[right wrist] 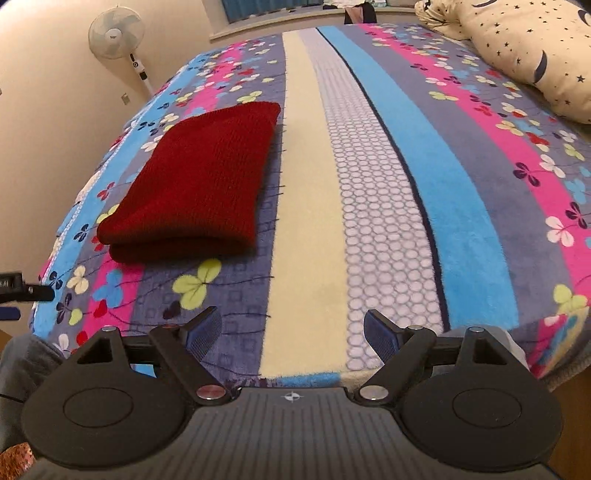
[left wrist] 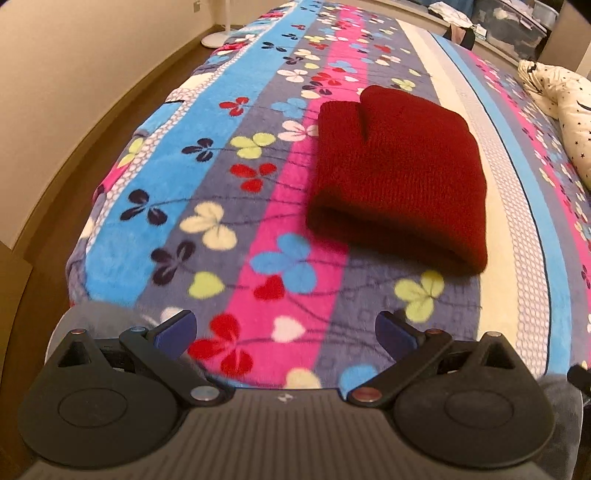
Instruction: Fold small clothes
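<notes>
A dark red knitted garment (left wrist: pixel 399 173) lies folded into a thick rectangle on the striped flowered blanket (left wrist: pixel 236 206). In the right wrist view the same red garment (right wrist: pixel 199 184) sits left of the cream stripe. My left gripper (left wrist: pixel 286 330) hangs open above the blanket's near edge, short of the garment, with nothing between its blue pads. My right gripper (right wrist: pixel 291 328) is also open and empty, held over the cream and dotted stripes, to the right of the garment and nearer than it.
A star-patterned cream pillow (right wrist: pixel 524 55) lies at the far right of the bed. A standing fan (right wrist: pixel 116 35) is by the wall on the left. Wooden floor (left wrist: pixel 74 147) runs along the bed's left side. Clutter (left wrist: pixel 509 22) sits beyond the bed's far end.
</notes>
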Demonstrator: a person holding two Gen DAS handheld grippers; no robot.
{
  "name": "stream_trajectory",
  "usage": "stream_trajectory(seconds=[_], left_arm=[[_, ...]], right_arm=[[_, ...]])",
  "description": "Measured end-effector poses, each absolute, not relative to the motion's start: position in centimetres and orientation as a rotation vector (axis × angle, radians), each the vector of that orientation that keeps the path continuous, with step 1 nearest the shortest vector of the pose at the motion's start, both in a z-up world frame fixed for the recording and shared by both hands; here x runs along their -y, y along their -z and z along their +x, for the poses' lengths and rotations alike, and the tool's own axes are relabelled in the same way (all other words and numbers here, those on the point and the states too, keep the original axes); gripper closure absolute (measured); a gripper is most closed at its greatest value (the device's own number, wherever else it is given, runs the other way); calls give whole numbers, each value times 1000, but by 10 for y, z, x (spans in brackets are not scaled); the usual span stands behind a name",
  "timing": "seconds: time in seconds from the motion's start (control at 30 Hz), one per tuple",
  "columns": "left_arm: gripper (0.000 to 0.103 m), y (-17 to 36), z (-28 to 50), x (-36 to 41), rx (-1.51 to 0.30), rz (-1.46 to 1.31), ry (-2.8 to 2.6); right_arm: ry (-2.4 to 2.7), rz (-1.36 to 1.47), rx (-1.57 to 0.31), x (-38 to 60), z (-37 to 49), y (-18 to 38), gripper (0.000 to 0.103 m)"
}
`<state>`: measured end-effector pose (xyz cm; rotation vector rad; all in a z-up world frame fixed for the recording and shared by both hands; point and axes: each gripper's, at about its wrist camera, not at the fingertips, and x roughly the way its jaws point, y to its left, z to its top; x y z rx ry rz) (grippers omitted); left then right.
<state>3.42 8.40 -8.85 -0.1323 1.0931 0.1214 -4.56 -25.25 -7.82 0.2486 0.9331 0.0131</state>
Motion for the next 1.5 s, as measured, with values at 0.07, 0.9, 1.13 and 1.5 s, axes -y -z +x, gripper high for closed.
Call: stream_trajectory(seconds=[0.07,0.9,1.13,1.5], left_arm=[[0,87,27,-83,-1093,-131,-125],[0,94,45,-79,-1132,-117,-135],[0,86,66,-87,-1091,-215,-201],[0,105,145,-81,-1100,-453,-226]], right_arm=[[-23,245,-920,251,-49,74,18],[-9,266,-936,263,-23,76,18],[-71,338,-944,277,10,73,17],[-198,448,-910,299,150,55,14]])
